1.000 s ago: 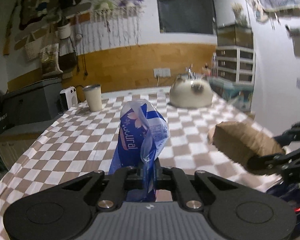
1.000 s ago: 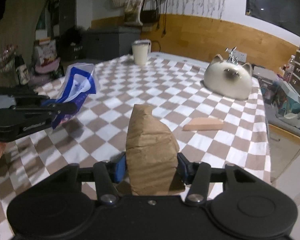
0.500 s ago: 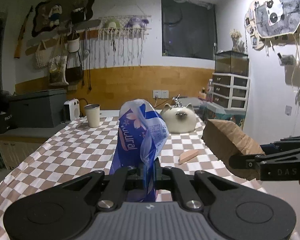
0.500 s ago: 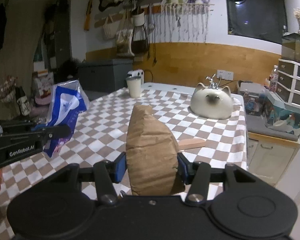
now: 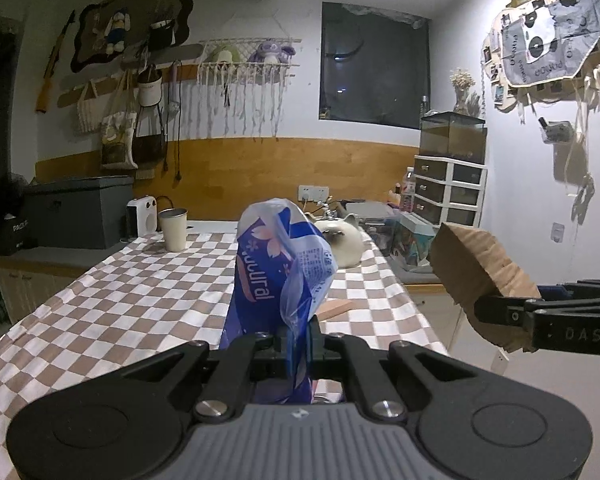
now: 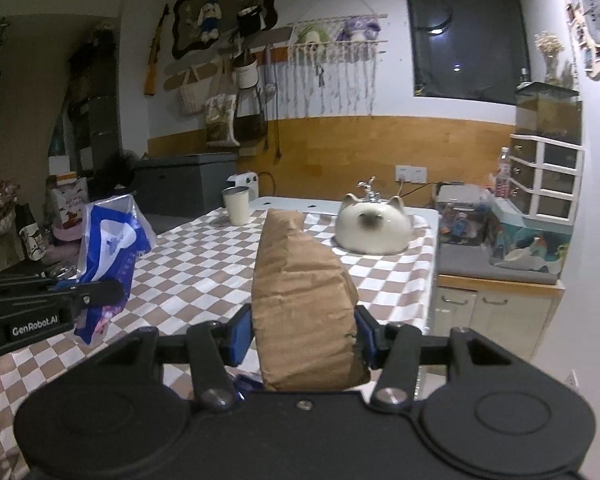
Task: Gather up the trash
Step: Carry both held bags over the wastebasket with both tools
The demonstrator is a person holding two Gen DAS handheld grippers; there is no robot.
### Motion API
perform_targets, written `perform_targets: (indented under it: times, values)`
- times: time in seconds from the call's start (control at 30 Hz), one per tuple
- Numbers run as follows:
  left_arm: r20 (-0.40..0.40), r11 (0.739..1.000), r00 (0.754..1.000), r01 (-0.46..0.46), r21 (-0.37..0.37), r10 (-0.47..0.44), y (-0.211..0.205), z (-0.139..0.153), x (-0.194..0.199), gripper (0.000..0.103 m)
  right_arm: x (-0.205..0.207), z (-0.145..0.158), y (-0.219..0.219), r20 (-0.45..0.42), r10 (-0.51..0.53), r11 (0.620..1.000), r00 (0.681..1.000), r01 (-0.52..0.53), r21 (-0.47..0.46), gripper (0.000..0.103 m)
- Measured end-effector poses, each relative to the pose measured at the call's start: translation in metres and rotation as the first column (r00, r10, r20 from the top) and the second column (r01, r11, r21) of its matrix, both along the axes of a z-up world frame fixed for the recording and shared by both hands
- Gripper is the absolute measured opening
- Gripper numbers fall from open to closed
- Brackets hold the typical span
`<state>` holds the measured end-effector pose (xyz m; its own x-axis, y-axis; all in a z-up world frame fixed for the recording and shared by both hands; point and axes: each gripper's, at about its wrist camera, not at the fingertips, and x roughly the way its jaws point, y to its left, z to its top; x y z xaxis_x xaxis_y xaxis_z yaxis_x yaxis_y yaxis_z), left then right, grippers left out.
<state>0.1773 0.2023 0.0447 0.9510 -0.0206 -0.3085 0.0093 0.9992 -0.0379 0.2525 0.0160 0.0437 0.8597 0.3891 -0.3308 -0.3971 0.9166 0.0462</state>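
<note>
Both grippers up off the table, each with trash in it. Left gripper: jaws pinched nearly together on a thin fold of the blue plastic wrapper, which stands up above the fingers, crumpled, white flower print & lettering on it, clear film flapping at the top. From the right wrist cam the same wrapper hangs off the left gripper at the left edge, clear of the tablecloth. Right gripper: jaws at a mid width, blue pads pressed on both sides of a crumpled brown paper bag, bag upright, top edge folded over. In the left wrist cam that bag sits to the right, off past the table edge, w/ the right gripper clamped on its lower end; a bit of a hand shows at the far right edge. Below & ahead: table w/ brown-and-white checkered cloth. On it, a small wooden wedge near the right side, a cream tumbler at the far left corner, a white cat-face ceramic piece at the far right end. Behind the tumbler a small white heater & a dark grey storage box. White drawer unit against the right wall.
</note>
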Motion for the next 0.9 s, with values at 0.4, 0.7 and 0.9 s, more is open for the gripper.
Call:
perform_targets:
  times: [0.4, 0.7, 0.9]
  values:
    - [0.028, 0.998, 0.997, 0.066, -0.003, -0.065, -0.071, 0.006, -0.015, 0.006, -0.032, 0.003, -0.072, 0.029, -0.081, 0.996, 0.996, 0.080, 0.038, 0.053]
    - [0.041, 0.988, 0.987, 0.154, -0.003, -0.154, -0.132, 0.004, -0.015, 0.006, -0.055, -0.003, -0.139, 0.036, -0.178, 0.983, 0.983, 0.176, 0.057, 0.053]
    - [0.033, 0.978, 0.978, 0.206, -0.018, -0.205, -0.168, -0.002, -0.011, 0.006, -0.065, -0.008, -0.174, 0.032, -0.233, 0.971, 0.972, 0.231, 0.063, 0.053]
